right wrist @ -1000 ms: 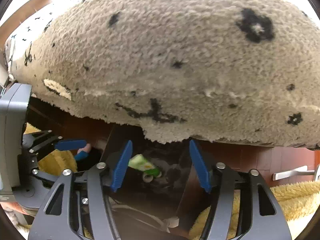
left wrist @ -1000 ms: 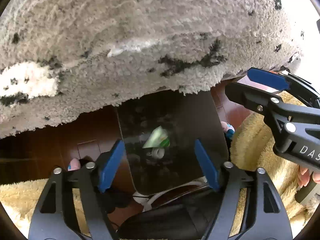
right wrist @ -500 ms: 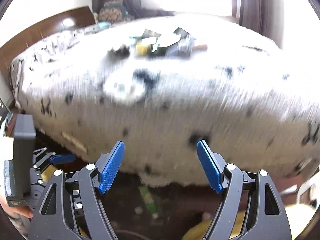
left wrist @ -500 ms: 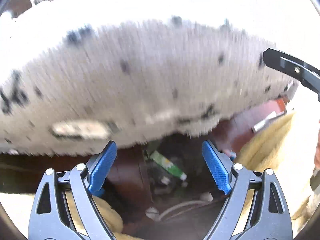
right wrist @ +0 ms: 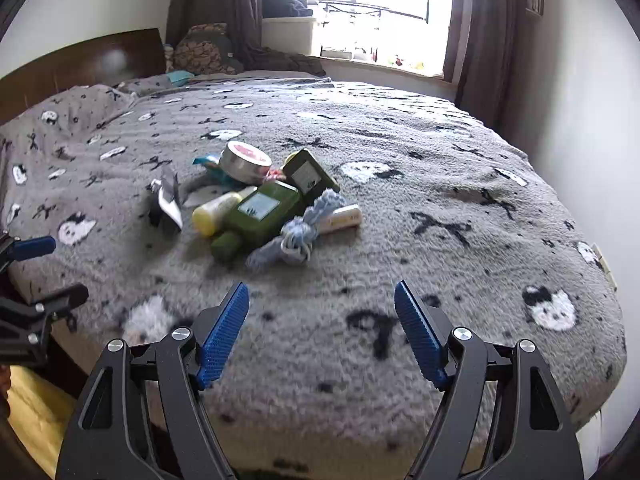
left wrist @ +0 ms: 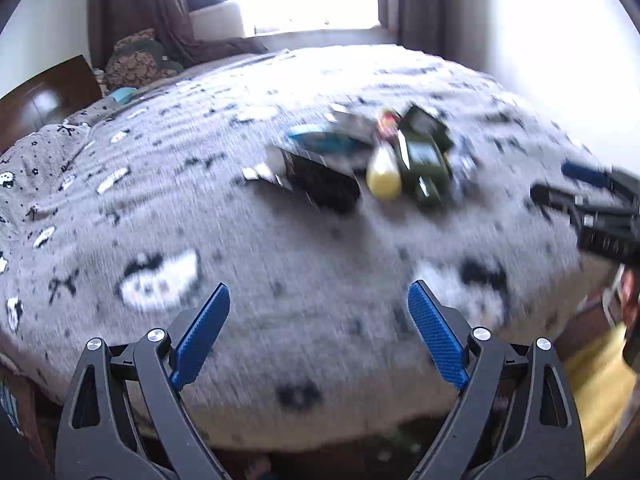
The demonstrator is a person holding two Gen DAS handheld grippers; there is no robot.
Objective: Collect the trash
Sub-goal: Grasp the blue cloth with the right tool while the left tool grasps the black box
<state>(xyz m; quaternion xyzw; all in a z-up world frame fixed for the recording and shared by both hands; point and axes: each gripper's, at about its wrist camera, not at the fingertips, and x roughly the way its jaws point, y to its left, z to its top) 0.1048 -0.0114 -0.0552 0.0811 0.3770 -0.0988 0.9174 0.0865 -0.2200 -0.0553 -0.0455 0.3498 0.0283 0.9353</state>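
Note:
A pile of trash lies mid-bed on the grey patterned blanket (right wrist: 440,184): a green bottle (right wrist: 260,212), a yellow-capped tube (right wrist: 214,210), a round tin (right wrist: 245,160), a dark green box (right wrist: 310,174), a blue-white cloth knot (right wrist: 304,224), a pale tube (right wrist: 344,216) and a foil wrapper (right wrist: 168,204). The left wrist view shows the pile blurred, with the green bottle (left wrist: 424,168) and a black wrapper (left wrist: 320,180). My right gripper (right wrist: 322,336) is open and empty, short of the pile. My left gripper (left wrist: 318,336) is open and empty, near the bed's front edge.
A dark wooden headboard (right wrist: 80,64) stands at the left, pillows and clothes (right wrist: 204,54) at the bed's far corner, curtains and a bright window (right wrist: 356,4) behind. A yellow fluffy rug (left wrist: 600,392) lies on the floor beside the bed.
Both grippers have lifted from the dark bin below the bed edge up to above the bed; the pile of trash has come into view. Both stay open and empty.

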